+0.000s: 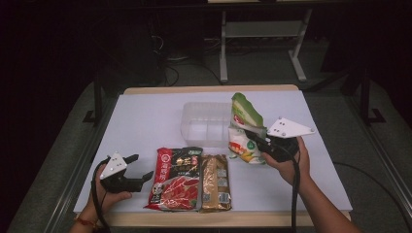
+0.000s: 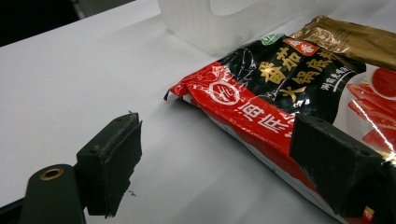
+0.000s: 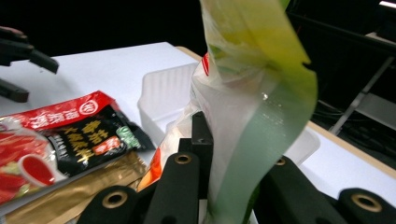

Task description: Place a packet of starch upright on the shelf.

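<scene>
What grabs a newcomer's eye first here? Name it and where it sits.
The green and white bag stands out, lifted upright beside the clear plastic bin and clamped in the right hand-held gripper. Next is the red and black packet lying flat at the near table edge beside a gold packet.

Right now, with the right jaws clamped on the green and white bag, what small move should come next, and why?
Probably carry the green and white bag left over the clear bin and lower it in. The right gripper holds it upright beside the bin, whose bottom looks bare. The left gripper waits open by the red pouch.
</scene>
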Demonstrator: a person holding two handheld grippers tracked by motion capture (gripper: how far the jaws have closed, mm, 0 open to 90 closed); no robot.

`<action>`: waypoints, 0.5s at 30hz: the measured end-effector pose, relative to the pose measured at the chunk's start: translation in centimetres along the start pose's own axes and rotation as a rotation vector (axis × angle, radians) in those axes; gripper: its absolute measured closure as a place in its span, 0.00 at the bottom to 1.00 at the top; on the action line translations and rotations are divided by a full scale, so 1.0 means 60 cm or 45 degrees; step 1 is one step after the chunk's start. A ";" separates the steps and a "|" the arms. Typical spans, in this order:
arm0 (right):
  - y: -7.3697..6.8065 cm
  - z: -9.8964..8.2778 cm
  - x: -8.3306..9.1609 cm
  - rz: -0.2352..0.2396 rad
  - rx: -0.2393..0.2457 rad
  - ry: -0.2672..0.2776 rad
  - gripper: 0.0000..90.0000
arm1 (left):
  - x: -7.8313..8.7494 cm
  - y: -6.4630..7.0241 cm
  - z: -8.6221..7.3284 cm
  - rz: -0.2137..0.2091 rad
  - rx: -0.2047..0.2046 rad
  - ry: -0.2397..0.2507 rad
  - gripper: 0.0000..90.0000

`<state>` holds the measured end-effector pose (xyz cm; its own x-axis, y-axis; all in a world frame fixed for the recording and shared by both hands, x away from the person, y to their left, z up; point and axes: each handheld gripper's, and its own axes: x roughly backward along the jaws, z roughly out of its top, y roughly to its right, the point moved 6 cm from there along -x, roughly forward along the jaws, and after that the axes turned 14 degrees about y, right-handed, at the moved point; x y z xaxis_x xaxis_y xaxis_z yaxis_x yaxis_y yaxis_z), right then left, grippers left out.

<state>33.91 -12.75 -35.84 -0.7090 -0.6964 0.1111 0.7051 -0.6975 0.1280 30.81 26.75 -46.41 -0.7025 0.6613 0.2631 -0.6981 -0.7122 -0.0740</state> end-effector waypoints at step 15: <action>0.022 0.004 -0.056 -0.066 0.006 0.006 0.91 | 0.000 -0.001 -0.001 -0.002 0.001 -0.001 0.18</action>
<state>37.21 -11.32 -35.78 -0.7445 -0.6602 0.0995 0.6674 -0.7319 0.1378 30.84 26.79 -46.47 -0.7015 0.6620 0.2639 -0.6989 -0.7115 -0.0727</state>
